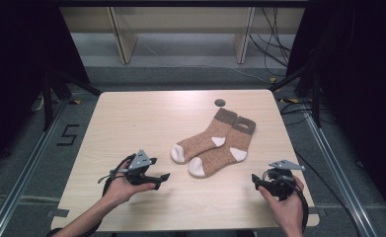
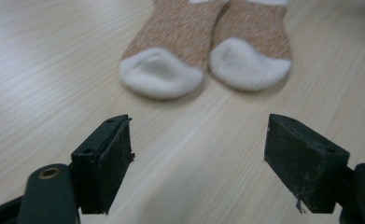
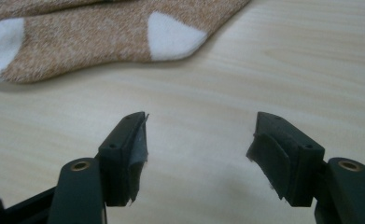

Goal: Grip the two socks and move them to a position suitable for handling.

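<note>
Two brown socks lie side by side near the middle of the surface (image 1: pixel 131 123), a little toward its right half, touching along their length. The left sock (image 1: pixel 203 139) and the right sock (image 1: pixel 220 155) both run at a slant, with dark brown cuffs toward the far edge and white toes toward the person. Each has a white heel patch. A small dark round disc (image 1: pixel 219 102) sits on the surface just beyond the cuffs.

The left hand-held gripper (image 1: pixel 162 178) hovers near the white toes, to their left, pointed toward them. In the left gripper view its jaws stand wide apart with only bare wood between them, and both toes lie ahead, apart from the jaws.

The right hand-held gripper (image 1: pixel 255 180) is held to the right of the socks, near the front edge, a little farther from them. In the right gripper view its jaws are also spread, nothing between them, and the right sock's heel patch lies ahead across a stretch of bare surface.

The person's hands and forearms come in from the near edge.
</note>
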Tool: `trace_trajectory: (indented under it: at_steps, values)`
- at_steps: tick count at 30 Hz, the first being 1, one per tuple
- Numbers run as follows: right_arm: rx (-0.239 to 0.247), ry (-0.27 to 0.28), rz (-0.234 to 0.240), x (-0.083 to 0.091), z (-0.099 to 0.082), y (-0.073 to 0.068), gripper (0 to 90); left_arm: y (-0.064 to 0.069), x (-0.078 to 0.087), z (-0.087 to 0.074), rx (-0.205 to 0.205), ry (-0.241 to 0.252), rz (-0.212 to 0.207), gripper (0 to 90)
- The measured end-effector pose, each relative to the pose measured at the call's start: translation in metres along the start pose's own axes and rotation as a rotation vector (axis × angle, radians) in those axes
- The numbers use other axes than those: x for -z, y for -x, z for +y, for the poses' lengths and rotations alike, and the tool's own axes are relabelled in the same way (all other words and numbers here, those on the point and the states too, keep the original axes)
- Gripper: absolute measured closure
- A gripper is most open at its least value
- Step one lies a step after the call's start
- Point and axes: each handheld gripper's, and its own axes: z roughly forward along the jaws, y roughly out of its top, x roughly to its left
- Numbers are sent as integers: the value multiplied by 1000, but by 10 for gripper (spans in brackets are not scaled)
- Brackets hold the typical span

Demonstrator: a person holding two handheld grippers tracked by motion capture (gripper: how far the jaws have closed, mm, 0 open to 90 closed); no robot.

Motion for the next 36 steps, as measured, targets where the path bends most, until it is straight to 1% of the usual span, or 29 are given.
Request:
trace_trajectory:
  at_steps: [1, 2, 3, 4, 5, 6, 7, 8, 9, 10, 11, 12, 13, 14, 15, 16, 17, 18, 20, 22, 24, 27, 28, 29, 30, 31, 34, 35, 36]
  values:
    - [-34, -15, 2, -3, 5, 0, 363, 3, -6, 5, -13, 4, -22, 235]
    - [12, -3, 10, -8, 11, 7, 372, 6, -12, 11, -30, 0, -51, 244]
    - [-14, -12, -1, -12, 18, 8, 383, 9, -19, 15, -45, -1, -73, 252]
    - [5, -16, -9, -18, 25, 13, 398, 13, -28, 19, -60, 5, -82, 259]
    - [-25, -37, -3, -23, 32, 15, 422, 16, -35, 23, -96, -4, -87, 268]
    - [-19, -35, 3, -29, 40, 19, 452, 19, -44, 26, -122, -8, -92, 281]
    - [-63, -41, 7, -35, 47, 19, 469, 22, -52, 29, -137, -13, -105, 288]
    - [-34, -33, 11, -43, 55, 24, 481, 24, -61, 33, -146, -25, -120, 292]
    - [-41, -40, 9, -48, 61, 25, 485, 27, -69, 35, -141, -32, -135, 294]
    - [-26, -44, -5, -55, 68, 26, 486, 30, -77, 38, -139, -46, -147, 293]
    - [-45, -59, 5, -61, 73, 26, 485, 33, -85, 40, -145, -59, -141, 292]
    - [-45, -59, 5, -61, 73, 26, 485, 33, -85, 40, -145, -59, -141, 292]
    - [-36, -84, -4, -77, 82, 25, 477, 36, -98, 43, -186, -78, -136, 292]
    - [-39, -96, -5, -81, 85, 24, 473, 37, -104, 44, -191, -88, -132, 292]
    - [-60, -111, -3, -86, 88, 22, 464, 37, -104, 44, -191, -88, -132, 292]
    - [-50, -112, 10, -93, 90, 22, 452, 38, -112, 46, -200, -101, -115, 301]
    - [-62, -140, 8, -98, 91, 20, 447, 38, -115, 47, -204, -111, -111, 318]
    - [-45, -143, 6, -102, 92, 21, 448, 38, -117, 48, -215, -126, -107, 341]
    - [-83, -170, 11, -109, 92, 15, 455, 38, -120, 48, -214, -139, -107, 378]
    - [-57, -161, 0, -113, 92, 16, 485, 38, -121, 48, -203, -142, -113, 418]
    - [-83, -168, 6, -114, 92, 13, 546, 38, -121, 49, -212, -152, -120, 485]
    - [-32, -170, -2, -114, 93, 10, 671, 38, -121, 50, -211, -163, -135, 628]
    - [-41, -188, 5, -113, 94, 8, 722, 38, -121, 51, -204, -163, -139, 698]
    - [-46, -181, 2, -113, 94, 7, 781, 37, -122, 52, -195, -166, -134, 764]
    - [-49, -179, 0, -112, 94, 6, 817, 35, -122, 52, -181, -168, -137, 799]
    - [-40, -182, 3, -111, 95, 7, 830, 34, -121, 53, -175, -178, -138, 813]
    - [-55, -188, 12, -109, 95, 6, 840, 32, -117, 55, -172, -190, -145, 824]
    - [-110, -184, 19, -105, 93, 0, 843, 31, -115, 55, -168, -187, -148, 827]
    - [-44, -180, 18, -99, 93, 0, 843, 29, -107, 56, -166, -183, -153, 828]
